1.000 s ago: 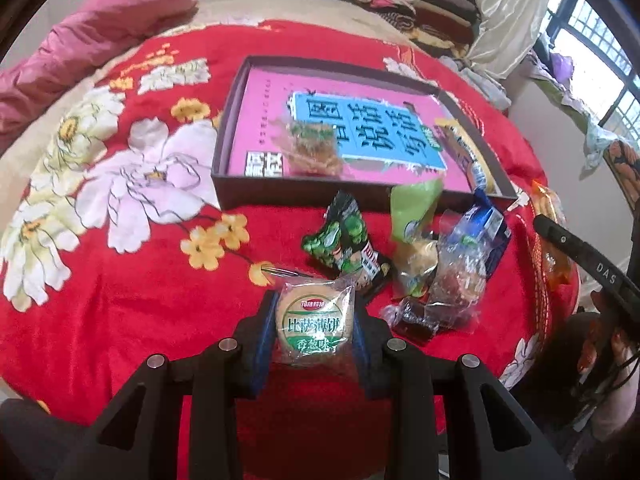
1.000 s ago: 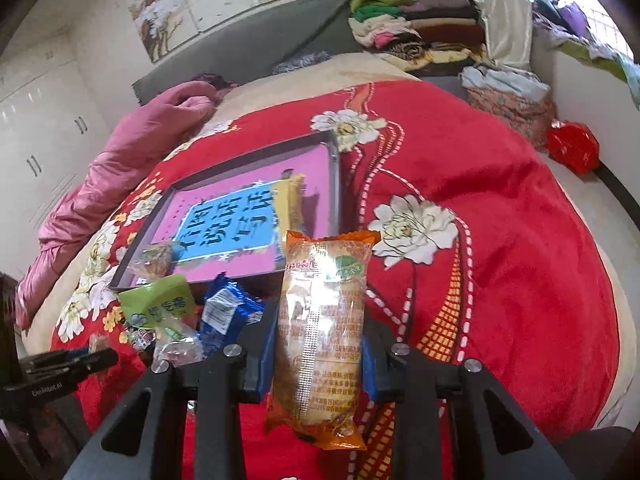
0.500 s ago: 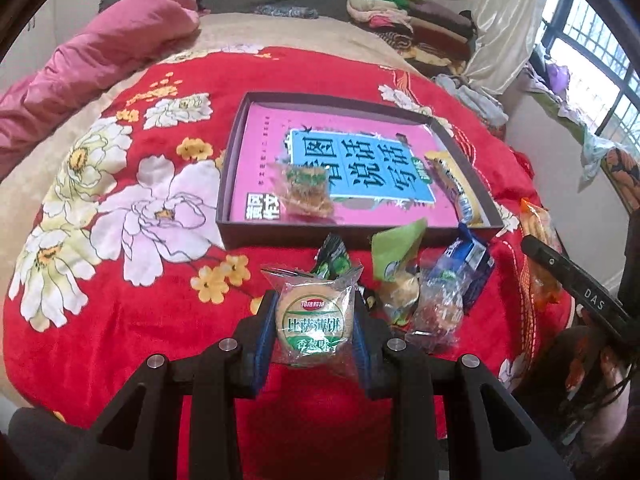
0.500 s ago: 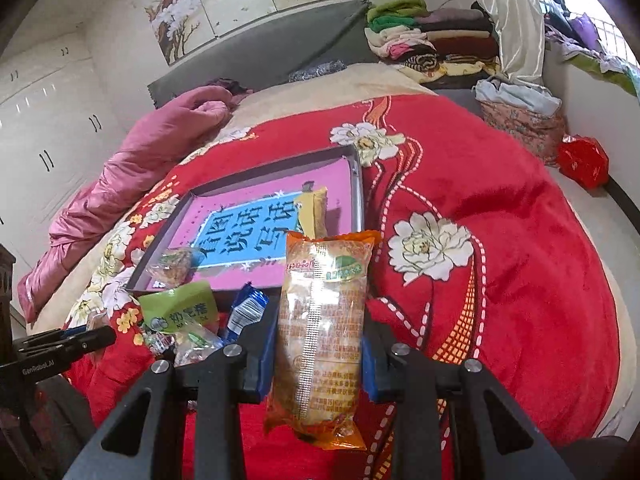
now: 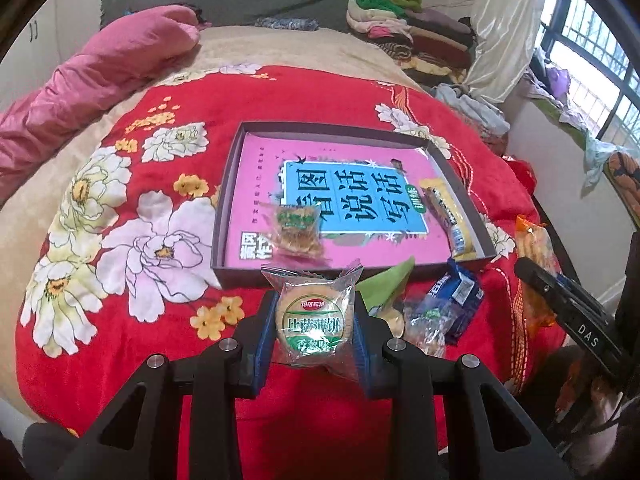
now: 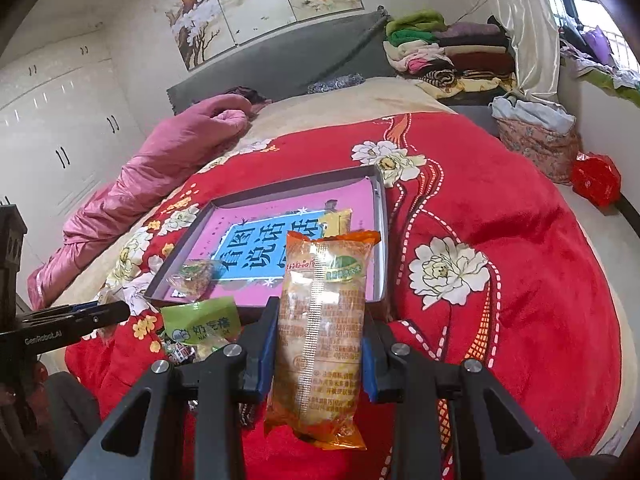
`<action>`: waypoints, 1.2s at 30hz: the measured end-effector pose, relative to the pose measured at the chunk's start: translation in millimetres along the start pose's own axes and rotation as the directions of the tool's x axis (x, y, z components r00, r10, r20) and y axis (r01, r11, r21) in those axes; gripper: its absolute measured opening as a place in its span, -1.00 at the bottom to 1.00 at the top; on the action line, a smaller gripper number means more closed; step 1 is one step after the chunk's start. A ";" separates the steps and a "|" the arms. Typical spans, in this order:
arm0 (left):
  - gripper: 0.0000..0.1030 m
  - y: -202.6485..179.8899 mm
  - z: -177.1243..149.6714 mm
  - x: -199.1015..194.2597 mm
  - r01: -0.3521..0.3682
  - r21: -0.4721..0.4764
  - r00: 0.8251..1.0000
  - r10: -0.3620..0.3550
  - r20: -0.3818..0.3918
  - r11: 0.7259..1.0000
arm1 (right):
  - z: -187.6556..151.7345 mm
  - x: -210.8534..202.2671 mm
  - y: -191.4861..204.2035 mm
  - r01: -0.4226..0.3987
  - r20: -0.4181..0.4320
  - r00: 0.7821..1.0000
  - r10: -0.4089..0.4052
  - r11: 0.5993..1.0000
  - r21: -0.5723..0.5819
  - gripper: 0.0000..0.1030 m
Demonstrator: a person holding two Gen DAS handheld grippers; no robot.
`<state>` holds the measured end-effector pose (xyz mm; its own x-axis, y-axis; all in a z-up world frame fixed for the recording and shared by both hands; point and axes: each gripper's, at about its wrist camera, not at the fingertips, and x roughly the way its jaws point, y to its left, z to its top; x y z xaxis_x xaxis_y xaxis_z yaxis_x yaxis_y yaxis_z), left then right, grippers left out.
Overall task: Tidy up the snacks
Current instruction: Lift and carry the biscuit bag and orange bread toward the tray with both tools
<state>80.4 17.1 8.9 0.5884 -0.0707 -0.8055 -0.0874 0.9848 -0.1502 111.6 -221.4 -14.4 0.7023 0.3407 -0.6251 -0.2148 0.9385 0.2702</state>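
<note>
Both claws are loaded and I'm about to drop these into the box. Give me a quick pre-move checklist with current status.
1. Left claw shut on the round biscuit pack: ok.
2. Right claw shut on the long orange pack: ok.
3. Box open, bare floor free for more: ok.
4. Two snacks already inside, clear pack and yellow bar, leave room between them: ok.
5. Loose snacks in front of the box still to collect: not ok.
</note>
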 end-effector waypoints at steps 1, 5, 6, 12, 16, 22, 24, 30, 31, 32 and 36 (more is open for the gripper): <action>-0.32 -1.5 1.8 -0.4 -0.001 0.002 1.000 0.001 0.003 1.000 | 1.0 0.1 0.0 -0.003 0.003 1.000 0.003 1.000 -0.002 -0.33; -0.32 -8.6 10.2 -1.3 0.001 0.010 1.000 -0.001 0.013 1.000 | 4.9 0.8 -0.3 -0.018 0.013 1.000 0.018 1.000 -0.004 -0.33; -0.32 -10.1 11.8 -1.2 0.003 0.011 1.000 -0.003 0.016 1.000 | 5.8 0.7 -0.5 -0.019 0.016 1.000 0.019 1.000 -0.004 -0.33; -0.32 -23.9 26.6 4.9 0.022 0.024 0.999 -0.023 0.025 0.999 | 10.3 2.2 -2.0 -0.026 0.024 0.999 0.026 1.000 0.000 -0.33; -0.32 -32.6 35.1 11.1 0.037 0.028 0.999 -0.038 0.028 0.999 | 12.6 3.1 -4.6 -0.025 0.029 0.999 0.025 1.000 0.009 -0.33; -0.32 -45.0 43.3 19.0 0.037 0.050 0.999 -0.038 0.028 0.998 | 17.0 2.5 -6.1 -0.030 0.047 0.998 0.029 0.999 0.017 -0.33; -0.32 -48.0 46.1 20.5 0.035 0.053 0.999 -0.037 0.030 0.998 | 19.6 3.2 -5.0 -0.031 0.053 0.998 0.030 0.999 0.012 -0.33; -0.32 -55.4 51.8 26.9 0.033 0.058 0.999 -0.034 0.031 0.998 | 26.9 3.0 -7.6 -0.041 0.075 0.996 0.040 0.999 0.013 -0.33; -0.32 -56.4 52.6 28.3 0.031 0.059 0.999 -0.033 0.029 0.998 | 27.9 3.2 -8.2 -0.042 0.078 0.996 0.040 0.999 0.014 -0.33; -0.32 -57.1 53.3 29.4 0.030 0.059 0.999 -0.031 0.028 0.998 | 28.5 3.7 -8.6 -0.042 0.079 0.996 0.041 0.999 0.014 -0.33; -0.32 -60.0 56.1 33.0 0.028 0.058 0.999 -0.030 0.027 0.998 | 31.1 7.2 -10.0 -0.046 0.071 0.996 0.044 0.999 0.016 -0.33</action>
<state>150.1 -35.5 23.5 0.6119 -0.0959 -0.7851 -0.0235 0.9900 -0.1393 140.0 -230.1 1.2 0.7387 0.3772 -0.5586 -0.2359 0.9210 0.3100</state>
